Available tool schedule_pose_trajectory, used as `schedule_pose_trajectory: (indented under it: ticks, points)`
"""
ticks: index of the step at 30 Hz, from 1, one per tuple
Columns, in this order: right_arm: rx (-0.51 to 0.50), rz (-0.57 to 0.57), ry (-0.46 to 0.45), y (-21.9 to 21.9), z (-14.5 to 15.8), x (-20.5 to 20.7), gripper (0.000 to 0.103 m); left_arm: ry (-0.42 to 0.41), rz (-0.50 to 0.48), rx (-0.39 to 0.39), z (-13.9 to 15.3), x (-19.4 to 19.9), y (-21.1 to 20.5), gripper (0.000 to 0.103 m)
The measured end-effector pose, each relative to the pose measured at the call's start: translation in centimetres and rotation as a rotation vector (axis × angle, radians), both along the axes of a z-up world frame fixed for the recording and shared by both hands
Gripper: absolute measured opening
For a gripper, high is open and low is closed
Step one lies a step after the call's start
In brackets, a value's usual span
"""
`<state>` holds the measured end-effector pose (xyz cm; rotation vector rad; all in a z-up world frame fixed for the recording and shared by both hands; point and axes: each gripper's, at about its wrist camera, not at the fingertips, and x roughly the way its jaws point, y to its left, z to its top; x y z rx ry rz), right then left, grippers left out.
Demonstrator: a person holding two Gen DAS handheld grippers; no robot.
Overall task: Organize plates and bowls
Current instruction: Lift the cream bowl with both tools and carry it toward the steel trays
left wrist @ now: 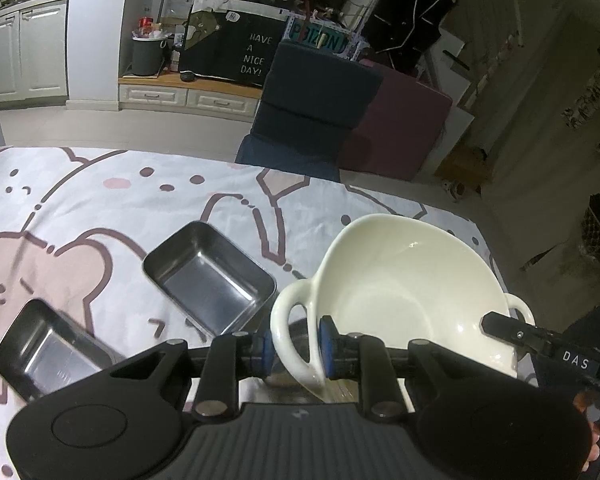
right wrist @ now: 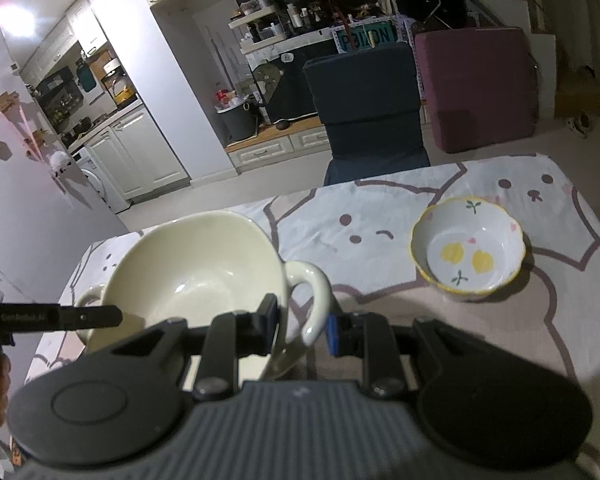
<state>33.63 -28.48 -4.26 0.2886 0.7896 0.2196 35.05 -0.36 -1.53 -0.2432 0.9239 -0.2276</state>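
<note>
Gripping: our left gripper point(left wrist: 296, 350) and right gripper point(right wrist: 302, 328) clamp the cream two-handled ceramic bowl point(left wrist: 404, 292) by its handles.
Room: bare tablecloth point(right wrist: 380, 236) separates it from the yellow-rimmed flowered bowl point(right wrist: 468, 250).
Left: two rectangular steel trays point(left wrist: 208, 280) sit near.

Cream bowl point(left wrist: 404, 292), glossy, with a loop handle on each side, upright but tilted, raised above the surface; each handle sits between the pads of one tool. Two steel trays point(left wrist: 210, 276) point(left wrist: 46, 350), rectangular with rounded corners, empty, open side up, lie near each other to the bowl's left on the patterned cloth. Small bowl point(right wrist: 468, 250), white with scalloped yellow rim and two yellow fruits painted inside, stands upright, empty, well to the right.
</note>
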Motion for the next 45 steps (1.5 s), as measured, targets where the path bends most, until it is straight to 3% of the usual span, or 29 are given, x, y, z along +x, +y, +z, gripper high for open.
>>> schedule_pose_trajectory:
  ticks: [13,22,38,45]
  points:
    - [0.015,0.034,-0.001,3.3,-0.9,-3.8,0.029,0.006,0.042,0.010,-0.5,-6.5,4.5,0.023]
    - [0.006,0.079,0.024,6.8,-2.1,-4.9,0.029,0.016,0.070,-0.001,-2.7,-9.7,8.3,0.023]
    - [-0.043,0.119,0.137,10.4,-6.5,-6.1,0.029,0.097,0.050,-0.026,-9.0,-10.4,11.1,0.024]
    - [-0.068,0.135,0.181,10.9,-8.2,-5.9,0.029,0.123,0.037,-0.029,-10.4,-9.6,11.3,0.024]
